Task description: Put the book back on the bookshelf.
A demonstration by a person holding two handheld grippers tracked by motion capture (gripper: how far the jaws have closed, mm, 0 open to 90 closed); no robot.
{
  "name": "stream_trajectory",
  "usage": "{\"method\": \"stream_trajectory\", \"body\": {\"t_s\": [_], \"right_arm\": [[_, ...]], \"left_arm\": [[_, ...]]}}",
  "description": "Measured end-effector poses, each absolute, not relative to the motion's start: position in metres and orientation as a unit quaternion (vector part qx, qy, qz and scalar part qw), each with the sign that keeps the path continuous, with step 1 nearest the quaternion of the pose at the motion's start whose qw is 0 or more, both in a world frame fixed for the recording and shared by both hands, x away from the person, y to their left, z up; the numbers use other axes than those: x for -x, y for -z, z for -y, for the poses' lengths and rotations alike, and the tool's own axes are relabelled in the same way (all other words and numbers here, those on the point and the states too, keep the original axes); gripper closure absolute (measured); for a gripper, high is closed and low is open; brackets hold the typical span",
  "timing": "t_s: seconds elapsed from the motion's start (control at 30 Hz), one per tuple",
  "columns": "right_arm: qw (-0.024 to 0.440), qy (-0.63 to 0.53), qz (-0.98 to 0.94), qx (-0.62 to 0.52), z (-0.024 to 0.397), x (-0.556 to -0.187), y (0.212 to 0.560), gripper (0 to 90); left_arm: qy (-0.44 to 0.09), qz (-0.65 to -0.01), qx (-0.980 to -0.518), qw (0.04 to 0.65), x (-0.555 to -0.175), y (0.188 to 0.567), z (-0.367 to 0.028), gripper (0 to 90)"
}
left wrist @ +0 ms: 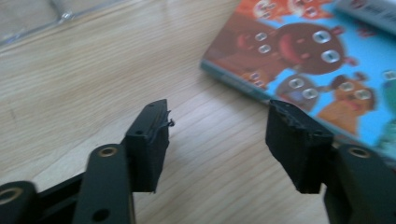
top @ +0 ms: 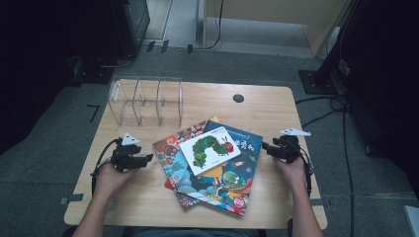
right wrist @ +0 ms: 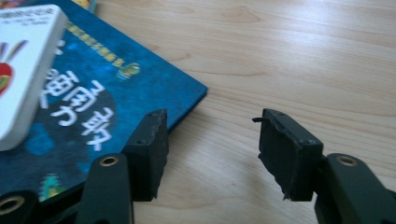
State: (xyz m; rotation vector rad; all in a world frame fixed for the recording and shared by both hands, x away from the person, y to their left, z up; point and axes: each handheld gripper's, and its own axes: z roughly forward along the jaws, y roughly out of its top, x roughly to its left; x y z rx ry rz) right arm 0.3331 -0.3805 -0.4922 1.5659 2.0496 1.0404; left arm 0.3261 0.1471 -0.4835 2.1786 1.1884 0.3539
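Three picture books lie stacked in the middle of the wooden table [top: 267,103]. On top is a small white caterpillar book [top: 210,149], under it a dark blue book [top: 236,173] [right wrist: 93,88], and lowest a cartoon-animal book [top: 170,150] [left wrist: 317,56]. My left gripper [top: 147,160] [left wrist: 217,135] rests low over the wood just left of the stack, open, with nothing between its jaws. On the right, my right gripper [top: 265,146] [right wrist: 212,149] points at the blue book's corner, open and empty.
A clear acrylic rack [top: 146,100] with upright dividers stands at the table's back left. A dark round grommet [top: 238,98] sits near the back edge. Cables [top: 341,128] run over the floor to the right. Bare wood lies on both sides of the stack.
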Motion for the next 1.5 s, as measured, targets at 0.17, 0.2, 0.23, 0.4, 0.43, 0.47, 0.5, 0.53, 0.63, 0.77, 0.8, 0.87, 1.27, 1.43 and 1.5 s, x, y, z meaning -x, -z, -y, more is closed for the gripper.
{"method": "stream_trajectory", "body": {"t_s": [0.17,0.2,0.23,0.4,0.43,0.47,0.5,0.53,0.63,0.77,0.8,0.87,1.27,1.43,1.5], "right_arm": [[0.173,-0.379,-0.732,-0.539,0.370,-0.325,0.485,52.5],[0.171,-0.382,-0.733,-0.536,0.368,-0.324,0.485,54.1],[0.169,-0.385,-0.734,-0.533,0.366,-0.322,0.484,55.6],[0.176,-0.389,-0.741,-0.519,0.358,-0.316,0.484,61.3],[0.171,-0.391,-0.741,-0.519,0.354,-0.314,0.484,64.3],[0.171,-0.391,-0.741,-0.519,0.354,-0.314,0.484,64.3],[0.168,-0.391,-0.740,-0.521,0.352,-0.313,0.484,65.7],[0.156,-0.399,-0.740,-0.519,0.345,-0.310,0.482,68.7],[0.153,-0.402,-0.742,-0.514,0.339,-0.307,0.481,71.0],[0.147,-0.405,-0.750,-0.502,0.328,-0.302,0.478,81.2],[0.142,-0.403,-0.754,-0.500,0.325,-0.300,0.478,83.9],[0.134,-0.398,-0.763,-0.491,0.321,-0.299,0.478,86.7],[0.104,-0.406,-0.765,-0.489,0.312,-0.295,0.486,90.0],[0.107,-0.400,-0.772,-0.483,0.308,-0.297,0.490,90.0],[0.106,-0.403,-0.770,-0.484,0.307,-0.299,0.491,90.0]], "left_arm": [[-0.109,-0.434,-0.832,0.329,-0.328,0.469,-0.135,51.7],[-0.109,-0.434,-0.832,0.329,-0.328,0.469,-0.135,52.0],[-0.109,-0.430,-0.834,0.328,-0.329,0.467,-0.133,52.4],[-0.089,-0.420,-0.838,0.337,-0.335,0.463,-0.123,60.3],[-0.084,-0.419,-0.839,0.336,-0.337,0.463,-0.119,64.3],[-0.084,-0.419,-0.839,0.336,-0.337,0.463,-0.119,64.7],[-0.085,-0.417,-0.842,0.331,-0.339,0.463,-0.117,64.7],[-0.078,-0.417,-0.842,0.333,-0.341,0.463,-0.115,67.7],[-0.068,-0.413,-0.845,0.334,-0.346,0.463,-0.112,71.6],[-0.060,-0.400,-0.853,0.329,-0.352,0.464,-0.105,79.5],[-0.058,-0.398,-0.856,0.326,-0.354,0.465,-0.102,80.6],[-0.049,-0.396,-0.857,0.327,-0.358,0.466,-0.099,82.6],[-0.034,-0.376,-0.866,0.327,-0.384,0.470,-0.074,85.4],[-0.032,-0.364,-0.873,0.323,-0.382,0.472,-0.066,85.6],[-0.023,-0.369,-0.869,0.329,-0.383,0.472,-0.068,86.0]]}}
